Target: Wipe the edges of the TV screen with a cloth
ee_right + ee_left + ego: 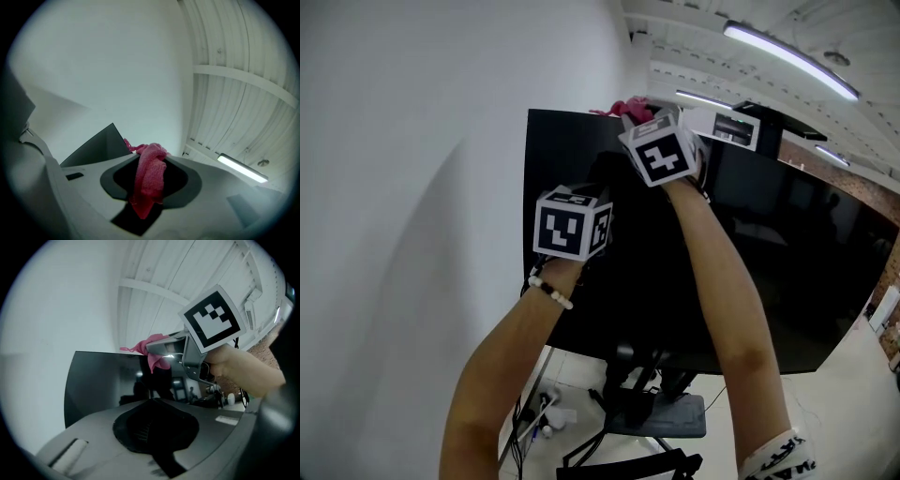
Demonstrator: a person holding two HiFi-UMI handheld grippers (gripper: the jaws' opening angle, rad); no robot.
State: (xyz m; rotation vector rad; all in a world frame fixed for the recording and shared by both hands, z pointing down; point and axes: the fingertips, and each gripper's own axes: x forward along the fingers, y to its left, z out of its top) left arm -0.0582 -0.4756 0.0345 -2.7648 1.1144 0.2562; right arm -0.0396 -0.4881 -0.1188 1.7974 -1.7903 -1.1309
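One large black flat TV screen (787, 272), upright. Up at its top edge, near the left corner: right claw (148, 194), clamped on crumpled pink cloth (151, 169). Lower, facing the dark glass: left claw (154, 430), closed, empty.

The right tongs (649, 122) meet the pink cloth (623, 106) at the TV (806, 244) top edge; left tongs (572, 225) lower, before its screen.

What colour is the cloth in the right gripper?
Pink; the cloth shows best in the right gripper view.
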